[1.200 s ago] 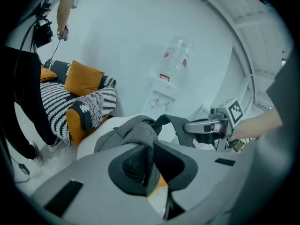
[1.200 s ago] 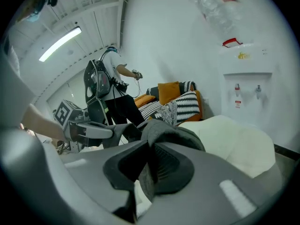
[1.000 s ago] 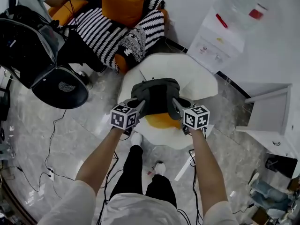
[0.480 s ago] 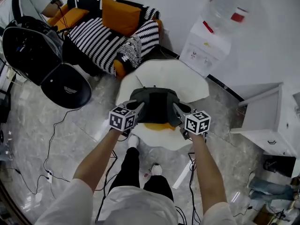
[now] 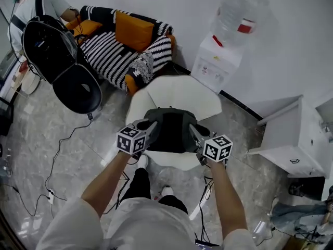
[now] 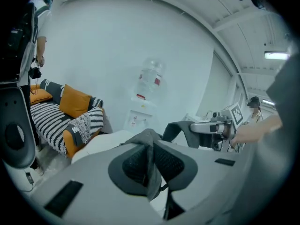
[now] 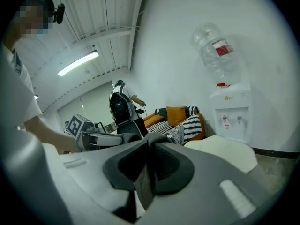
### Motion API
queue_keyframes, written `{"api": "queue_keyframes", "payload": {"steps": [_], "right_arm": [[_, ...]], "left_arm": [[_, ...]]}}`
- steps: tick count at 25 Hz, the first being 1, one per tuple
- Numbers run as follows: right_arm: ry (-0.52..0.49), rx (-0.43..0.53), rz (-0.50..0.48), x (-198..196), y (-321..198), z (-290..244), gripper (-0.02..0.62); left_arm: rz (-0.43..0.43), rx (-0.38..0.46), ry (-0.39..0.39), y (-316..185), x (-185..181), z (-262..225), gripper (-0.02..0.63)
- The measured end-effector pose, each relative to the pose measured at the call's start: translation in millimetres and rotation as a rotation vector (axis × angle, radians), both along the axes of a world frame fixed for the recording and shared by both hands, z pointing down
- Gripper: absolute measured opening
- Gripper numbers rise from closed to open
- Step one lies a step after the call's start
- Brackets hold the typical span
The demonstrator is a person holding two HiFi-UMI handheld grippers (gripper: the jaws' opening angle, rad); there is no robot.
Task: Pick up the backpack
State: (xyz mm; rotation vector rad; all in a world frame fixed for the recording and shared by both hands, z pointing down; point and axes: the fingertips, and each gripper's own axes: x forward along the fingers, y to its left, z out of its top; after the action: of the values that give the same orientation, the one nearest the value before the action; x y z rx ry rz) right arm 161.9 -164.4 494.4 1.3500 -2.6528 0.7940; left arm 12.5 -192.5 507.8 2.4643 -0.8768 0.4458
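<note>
The dark grey backpack (image 5: 169, 130) hangs between my two grippers, above the white chair (image 5: 177, 94). My left gripper (image 5: 150, 127) is shut on a fold of its fabric at the left side, and my right gripper (image 5: 194, 133) is shut on its right side. In the left gripper view, grey backpack fabric (image 6: 146, 138) is pinched between the pads of the left gripper (image 6: 149, 165), and the right gripper (image 6: 208, 126) holds a strap opposite. In the right gripper view, the right gripper (image 7: 147, 168) clamps a fabric fold, with the left gripper (image 7: 96, 138) across from it.
A black-and-white striped sofa (image 5: 122, 48) with orange cushions stands at the back left. A water dispenser (image 5: 216, 61) is against the wall. A large black pod-shaped case (image 5: 62, 61) and a person (image 5: 31, 4) are at far left. A white cabinet (image 5: 291, 139) is at right. Cables (image 5: 57, 160) lie on the floor.
Both grippers have risen together with the backpack held between them. The orange patch seen under the backpack a second ago is now covered.
</note>
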Motion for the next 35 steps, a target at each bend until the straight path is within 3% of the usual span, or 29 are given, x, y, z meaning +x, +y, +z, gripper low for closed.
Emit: {"api": "queue_keyframes", "payload": {"steps": [16, 25, 35], "right_arm": [[-0.050, 0.164, -0.044, 38.7, 50.2, -101.4, 0.035], [-0.054, 0.201, -0.063, 30.4, 76.7, -143.7, 0.040], [-0.095, 0.265, -0.015, 21.0, 103.1, -192.3, 0.041]], "left_arm": [[-0.052, 0.157, 0.052, 56.1, 37.6, -99.9, 0.026], [-0.032, 0.192, 0.084, 87.4, 27.6, -141.2, 0.026], [0.059, 0.262, 0.137, 100.6, 15.5, -189.8, 0.026]]}}
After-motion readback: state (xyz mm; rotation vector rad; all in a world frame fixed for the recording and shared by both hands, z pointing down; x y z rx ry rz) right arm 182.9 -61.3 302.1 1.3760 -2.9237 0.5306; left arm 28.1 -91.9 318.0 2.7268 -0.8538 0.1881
